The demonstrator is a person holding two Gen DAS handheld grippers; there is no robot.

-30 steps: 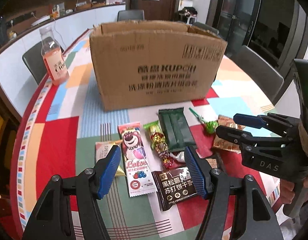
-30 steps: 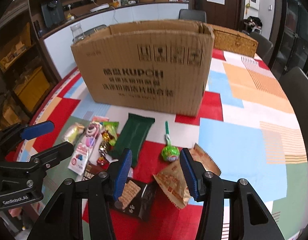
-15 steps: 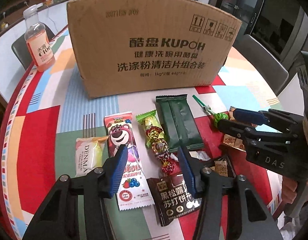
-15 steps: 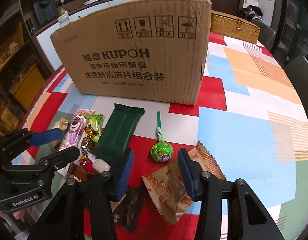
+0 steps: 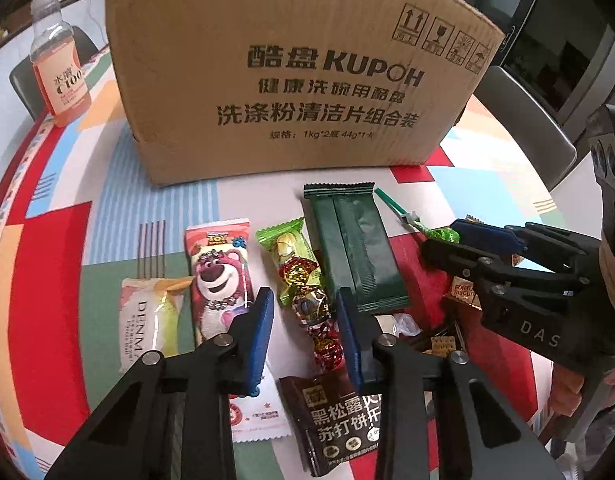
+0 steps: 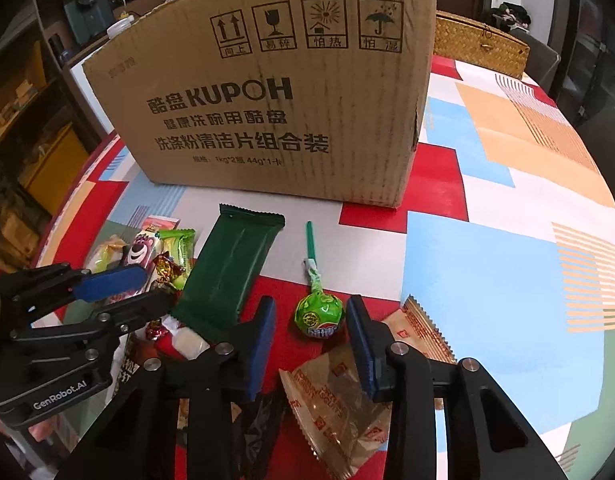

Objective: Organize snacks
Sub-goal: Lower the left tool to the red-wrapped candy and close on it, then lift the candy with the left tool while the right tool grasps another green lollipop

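Both grippers have dropped lower and closer to the snacks than a second ago; the cardboard box [image 5: 299, 76] now fills more of each view.

Contents of the counter [image 6: 487, 264], left to right:
- Bottle of orange drink [image 5: 61, 64], standing left of the box, well apart from the snacks.
- Cream DENMI packet [image 5: 149, 324], flat.
- Pink bear-print packet [image 5: 221, 280], flat, just beside it.
- Green-wrapped sweet [image 5: 285, 248] with foil-wrapped candies [image 5: 313, 316] trailing toward the camera.
- Dark green bar [image 5: 353, 248], flat, just in front of the box.
- Brown soda-cracker pack [image 5: 339, 416], nearest the camera.
- Green lollipop [image 6: 319, 316], stick pointing toward the box.
- Fortune biscuit packet [image 6: 343, 400], crinkled, partly under the right fingers.

Left gripper [image 5: 305, 320]: fingers apart, straddling the foil candies, gripping nothing.
Right gripper [image 6: 311, 332]: fingers apart either side of the lollipop, gripping nothing.

Progress: judged barely begun. Every visible snack lies loose outside the box; the box interior is not visible. All items remain to be sorted.
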